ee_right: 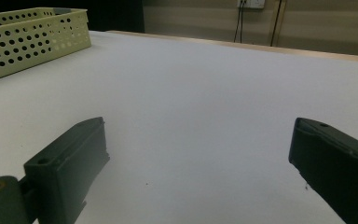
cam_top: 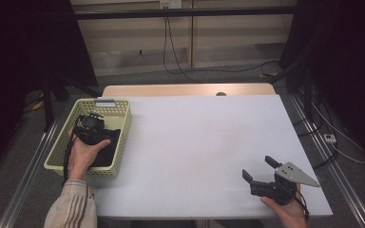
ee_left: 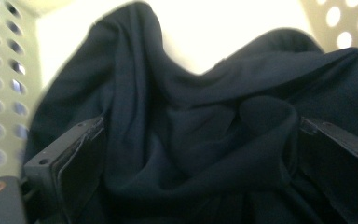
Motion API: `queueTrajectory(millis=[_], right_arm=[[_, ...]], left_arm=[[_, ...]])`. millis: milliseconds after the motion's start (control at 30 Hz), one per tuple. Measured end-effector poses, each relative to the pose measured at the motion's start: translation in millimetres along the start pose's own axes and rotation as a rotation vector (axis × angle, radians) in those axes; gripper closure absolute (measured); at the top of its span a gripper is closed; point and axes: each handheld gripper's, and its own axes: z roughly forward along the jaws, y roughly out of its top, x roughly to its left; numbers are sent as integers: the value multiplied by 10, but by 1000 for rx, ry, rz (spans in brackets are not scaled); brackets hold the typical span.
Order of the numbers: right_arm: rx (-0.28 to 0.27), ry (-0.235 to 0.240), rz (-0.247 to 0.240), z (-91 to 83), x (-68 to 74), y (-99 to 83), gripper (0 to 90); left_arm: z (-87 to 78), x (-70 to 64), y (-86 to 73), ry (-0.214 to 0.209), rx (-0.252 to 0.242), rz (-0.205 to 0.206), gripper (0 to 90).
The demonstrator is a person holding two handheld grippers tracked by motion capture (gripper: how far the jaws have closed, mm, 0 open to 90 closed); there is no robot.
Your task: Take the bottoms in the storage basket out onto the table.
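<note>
A pale green perforated basket (cam_top: 125,124) stands at the table's left edge, with a dark navy cloth (cam_top: 105,152) crumpled inside it. My left gripper (cam_top: 91,126) is down in the basket, held by a hand in a striped sleeve. In the left gripper view its jaws stand wide apart and a fold of the cloth (ee_left: 191,107) bulges between them; this gripper (ee_left: 200,144) is open. Near the front right corner, just above the white tabletop (cam_top: 204,137), my right gripper (cam_top: 258,167) is open and holds nothing. Its jaws (ee_right: 198,140) point across the table toward the basket (ee_right: 32,42).
The basket wall (ee_left: 0,93) rises close on the left of the left gripper. A wooden strip (cam_top: 185,90) runs along the table's far edge. Cables (cam_top: 332,142) lie on the floor to the right. Metal rails flank both sides of the table.
</note>
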Motion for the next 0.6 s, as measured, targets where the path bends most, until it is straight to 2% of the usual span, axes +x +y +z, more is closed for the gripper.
queueTrajectory(millis=[67,133,167,200,267,300,533,600], right_arm=[[-2,0,-2,2,1,-1,44],[0,0,0,3,1,-1,43],[0,1,0,4,1,-1,44],[0,0,-1,3,2,-1,44],[-1,0,-3,2,2,-1,44],[0,0,-1,2,3,-1,44],[-1,2,-1,-1,6,-1,44],[0,3,-2,1,5,-2,44]], left_arm=[[27,45,-5,-31,24,-46,37],[43,53,-3,-36,27,-54,31],[57,48,-4,-42,31,-74,27],[69,68,-2,-39,40,-63,23],[98,66,0,-36,56,-70,7],[111,63,3,-35,66,-57,2],[165,64,5,-41,79,-65,0],[187,81,8,-55,89,-72,0]])
